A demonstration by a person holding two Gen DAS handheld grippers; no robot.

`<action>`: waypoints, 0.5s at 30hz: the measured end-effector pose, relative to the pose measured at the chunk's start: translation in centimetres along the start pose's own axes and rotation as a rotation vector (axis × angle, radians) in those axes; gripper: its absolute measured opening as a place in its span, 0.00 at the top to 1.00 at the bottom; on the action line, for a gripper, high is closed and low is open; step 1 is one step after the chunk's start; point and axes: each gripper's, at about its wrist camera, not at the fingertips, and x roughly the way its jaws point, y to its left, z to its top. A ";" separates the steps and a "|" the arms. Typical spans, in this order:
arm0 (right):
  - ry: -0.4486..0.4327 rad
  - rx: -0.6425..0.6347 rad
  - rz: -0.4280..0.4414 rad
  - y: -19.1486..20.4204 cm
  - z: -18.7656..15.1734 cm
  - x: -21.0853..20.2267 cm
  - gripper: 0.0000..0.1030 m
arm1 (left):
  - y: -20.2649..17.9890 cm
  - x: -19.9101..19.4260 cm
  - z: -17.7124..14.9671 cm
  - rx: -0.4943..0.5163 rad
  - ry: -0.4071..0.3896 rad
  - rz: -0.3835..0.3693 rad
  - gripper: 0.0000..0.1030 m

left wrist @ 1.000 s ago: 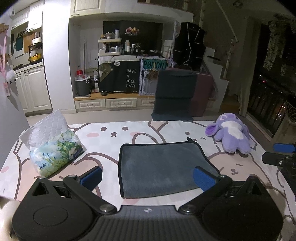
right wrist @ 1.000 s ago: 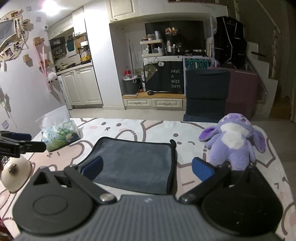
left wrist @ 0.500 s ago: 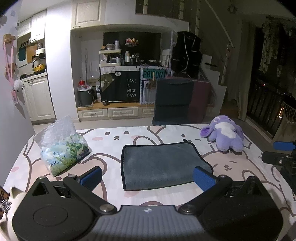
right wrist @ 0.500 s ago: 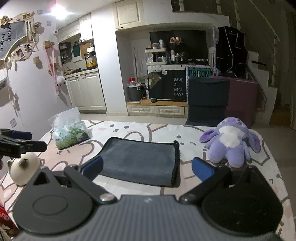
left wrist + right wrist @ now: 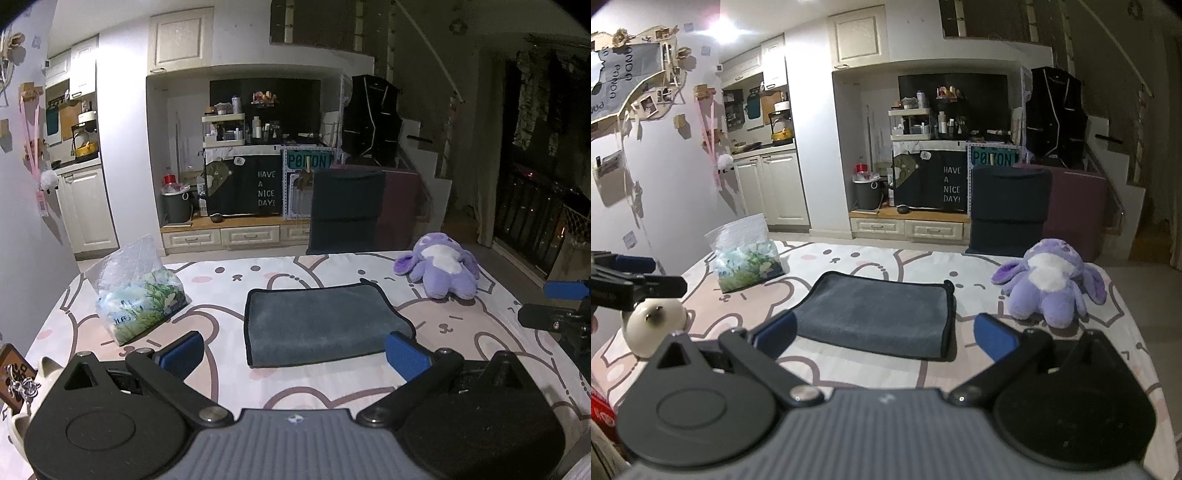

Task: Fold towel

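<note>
A dark grey towel with a black hem lies folded flat on the bunny-print table; it also shows in the right wrist view. My left gripper is open and empty, held back from the towel's near edge. My right gripper is open and empty, near the towel's near edge. The right gripper shows at the right edge of the left wrist view. The left gripper shows at the left edge of the right wrist view.
A tissue pack lies left of the towel. A purple plush toy sits at the right. A white round figurine stands at the near left. The table cover has pink bunny drawings. Cabinets and a dark chair stand beyond the table.
Both grippers have pulled back and up from the towel, which now looks smaller and farther. The towel lies unchanged. Both stay open.
</note>
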 end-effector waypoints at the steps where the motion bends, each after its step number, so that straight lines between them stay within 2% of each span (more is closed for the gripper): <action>1: -0.002 -0.003 0.001 0.1 -0.1 -0.2 0.00 | -0.1 -0.2 -0.2 0.000 0.000 -0.002 0.00; 15: -0.021 0.003 -0.023 1.6 -2.0 -3.6 0.00 | -1.2 -3.3 -3.1 0.004 -0.018 0.014 0.00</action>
